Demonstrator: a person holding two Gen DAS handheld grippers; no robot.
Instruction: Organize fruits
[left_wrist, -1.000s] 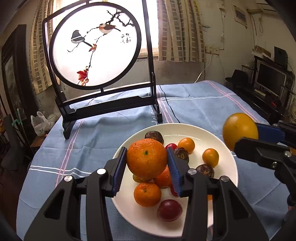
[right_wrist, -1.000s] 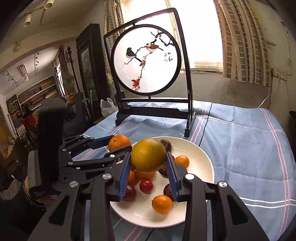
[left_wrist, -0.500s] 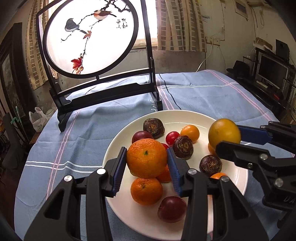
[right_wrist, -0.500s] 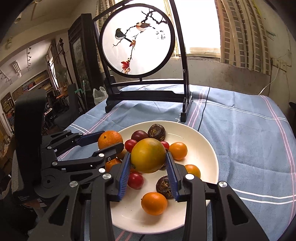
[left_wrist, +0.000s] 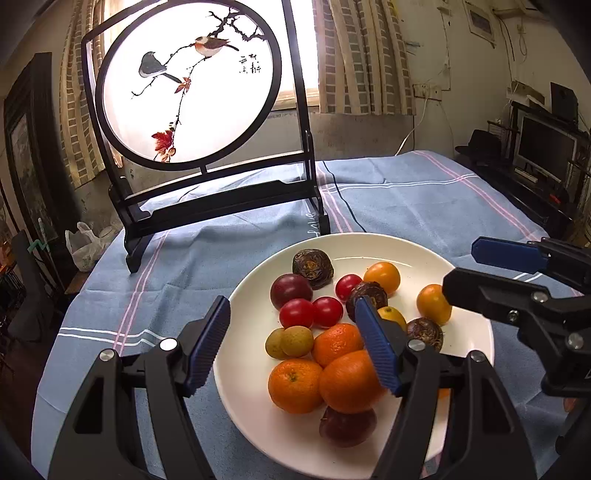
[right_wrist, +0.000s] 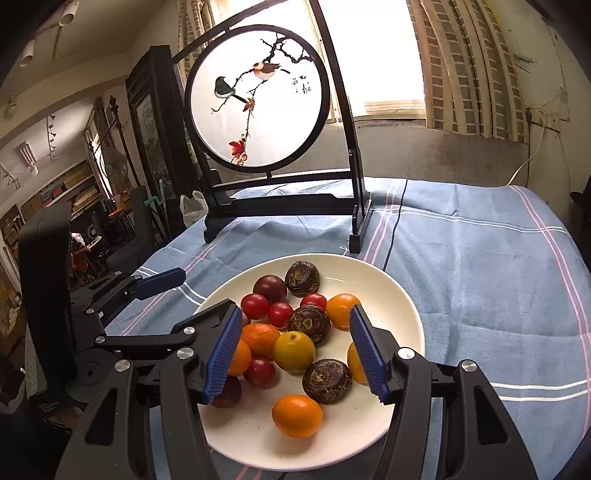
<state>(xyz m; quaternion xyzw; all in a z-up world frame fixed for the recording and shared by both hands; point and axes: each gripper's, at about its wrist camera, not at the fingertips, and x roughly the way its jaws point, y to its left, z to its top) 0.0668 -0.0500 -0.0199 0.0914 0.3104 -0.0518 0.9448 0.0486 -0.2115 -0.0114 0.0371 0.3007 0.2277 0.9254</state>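
Blue cloth (left_wrist: 406, 206) covers the table under a white plate (left_wrist: 236, 398) where all the fruit (left_wrist: 343, 380) lies heaped, likely gathered there as the sorted pile. Left gripper (left_wrist: 295, 347) and right gripper (right_wrist: 295, 350) both hang wide apart and empty over it. Only the right view shows a lone orange (right_wrist: 297, 415) near the rim; the bird screen (right_wrist: 258, 96) stands behind.

Daylight pours through a window (right_wrist: 384, 55) hung with checked curtains (right_wrist: 476, 70), backlighting a round bird-painted screen (left_wrist: 188, 85) in a dark stand on the desk's blue striped cloth (left_wrist: 424, 206). A monitor (left_wrist: 546, 147) sits at right; shelves (right_wrist: 62, 188) crowd the dim left.
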